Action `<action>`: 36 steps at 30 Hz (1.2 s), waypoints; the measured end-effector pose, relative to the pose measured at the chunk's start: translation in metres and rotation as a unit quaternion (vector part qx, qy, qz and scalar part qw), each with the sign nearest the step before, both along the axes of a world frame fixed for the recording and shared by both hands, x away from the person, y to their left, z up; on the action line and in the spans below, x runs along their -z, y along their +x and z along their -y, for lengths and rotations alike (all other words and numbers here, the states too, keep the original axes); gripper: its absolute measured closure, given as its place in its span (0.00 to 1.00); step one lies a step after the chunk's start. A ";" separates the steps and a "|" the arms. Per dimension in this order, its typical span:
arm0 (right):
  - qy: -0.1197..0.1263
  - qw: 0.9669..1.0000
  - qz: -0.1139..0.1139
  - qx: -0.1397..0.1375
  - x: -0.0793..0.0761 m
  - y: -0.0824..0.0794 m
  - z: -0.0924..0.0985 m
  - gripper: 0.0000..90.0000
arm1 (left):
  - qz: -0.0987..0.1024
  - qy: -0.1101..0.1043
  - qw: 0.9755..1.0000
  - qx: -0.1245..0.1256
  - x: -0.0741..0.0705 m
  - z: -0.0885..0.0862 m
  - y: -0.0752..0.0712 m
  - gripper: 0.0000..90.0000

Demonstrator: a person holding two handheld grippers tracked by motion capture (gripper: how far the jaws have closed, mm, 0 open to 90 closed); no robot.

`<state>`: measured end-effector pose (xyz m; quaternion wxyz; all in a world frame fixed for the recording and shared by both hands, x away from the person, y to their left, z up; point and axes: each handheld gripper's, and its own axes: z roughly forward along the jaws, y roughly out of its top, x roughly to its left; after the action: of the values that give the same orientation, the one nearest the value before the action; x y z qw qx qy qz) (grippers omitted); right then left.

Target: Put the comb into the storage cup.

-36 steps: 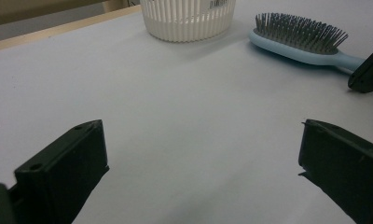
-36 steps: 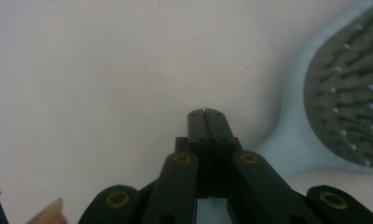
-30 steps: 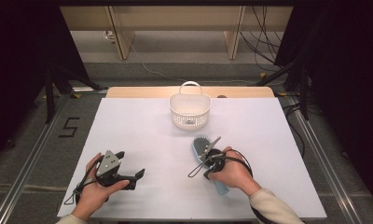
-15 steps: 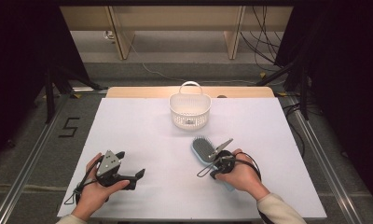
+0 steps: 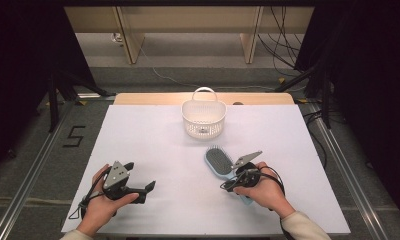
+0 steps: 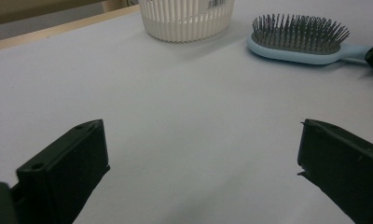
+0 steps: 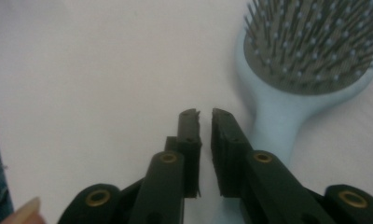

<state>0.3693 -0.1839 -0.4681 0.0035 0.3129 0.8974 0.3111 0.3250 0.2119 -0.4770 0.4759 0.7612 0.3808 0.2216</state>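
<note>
A light blue hairbrush (image 5: 219,161) lies bristles up on the white table (image 5: 153,140), its handle running under the person's right hand. My right gripper (image 5: 227,186) sits low by that handle. In the right gripper view its tips (image 7: 204,114) stand a narrow gap apart just left of the brush handle (image 7: 275,126). These jaws have just been opening and nothing is between them. My left gripper (image 5: 139,176) rests at the front left, open wide over bare table (image 6: 198,158). The brush (image 6: 296,39) lies far ahead of it.
A white slatted basket (image 5: 203,120) with a handle stands at the back middle of the table, behind the brush. It is seen close up in the left gripper view (image 6: 184,18). Dark stands and cables flank the table on both sides.
The right hand has slid to the right and a little toward the person, off the brush head, which now shows in full. The left hand has kept still.
</note>
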 end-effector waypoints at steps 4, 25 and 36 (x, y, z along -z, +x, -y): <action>0.052 0.998 0.020 -0.001 -0.004 -0.002 0.005 0.78 | 0.000 0.002 1.000 0.000 0.000 0.000 0.000 0.01; 0.211 0.969 0.116 0.058 -0.022 -0.004 0.039 0.15 | -0.002 0.011 1.000 -0.009 0.000 -0.002 0.002 0.00; 0.155 0.973 0.152 0.074 -0.027 -0.001 0.036 0.06 | -0.003 0.012 1.000 -0.011 0.000 -0.002 0.003 0.00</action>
<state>0.3681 -0.2198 -0.4406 0.1137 0.3241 0.8017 0.4893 0.3277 0.2142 -0.4774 0.4632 0.7632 0.3881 0.2287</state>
